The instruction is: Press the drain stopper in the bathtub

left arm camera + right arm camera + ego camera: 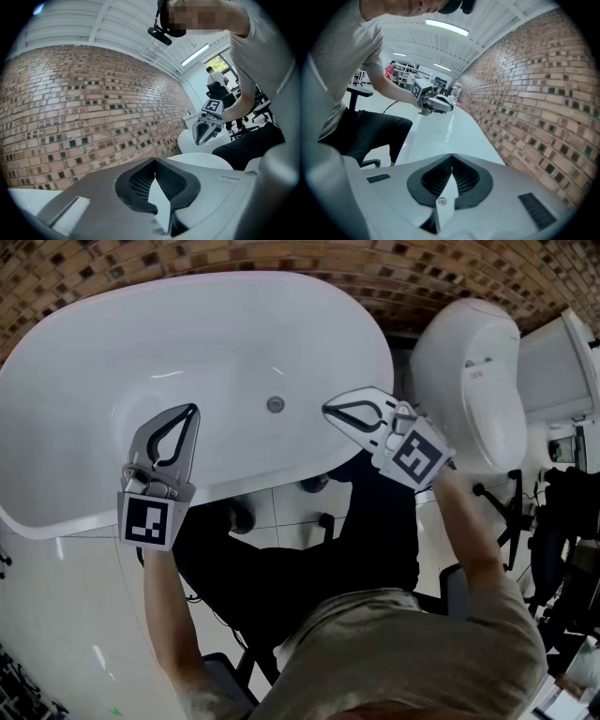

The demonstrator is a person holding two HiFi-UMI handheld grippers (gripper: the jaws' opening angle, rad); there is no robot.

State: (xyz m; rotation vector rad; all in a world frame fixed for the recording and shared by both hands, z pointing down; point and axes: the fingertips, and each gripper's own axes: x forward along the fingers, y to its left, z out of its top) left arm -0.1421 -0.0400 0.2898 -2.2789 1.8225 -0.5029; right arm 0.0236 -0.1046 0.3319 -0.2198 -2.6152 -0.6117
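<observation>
Right gripper (328, 410) and left gripper (192, 412) both hover above the basin with their jaws brought together tip to tip and nothing between them, as each gripper's own view shows. The drain stopper (275, 404) lies between the two, a little nearer the right one. It is a small round metallic disc set flush in the floor of the white bathtub (94, 390), towards the far side of the basin, and neither gripper touches it. It looks like a rigid, smooth metal cap fixed in its seat, probably the spring kind that clicks down under a push, so weight hardly matters and there is nothing to grasp. The sensible contact is the closed jaw tips placed on the middle of the disc and pushed straight down. A polished cap is likely slippery, so an off-centre or slanted push could let the tips skid onto the glossy tub floor, which also looks slick and could mark. The right gripper seems the better placed, since it already points left towards the drain. The tub's broad rim curves round on the near side, just in front of the person's dark-clad legs. Beyond the far rim runs a brick wall (281, 254), and a white rounded fixture (469, 381) stands to the right of the tub.
</observation>
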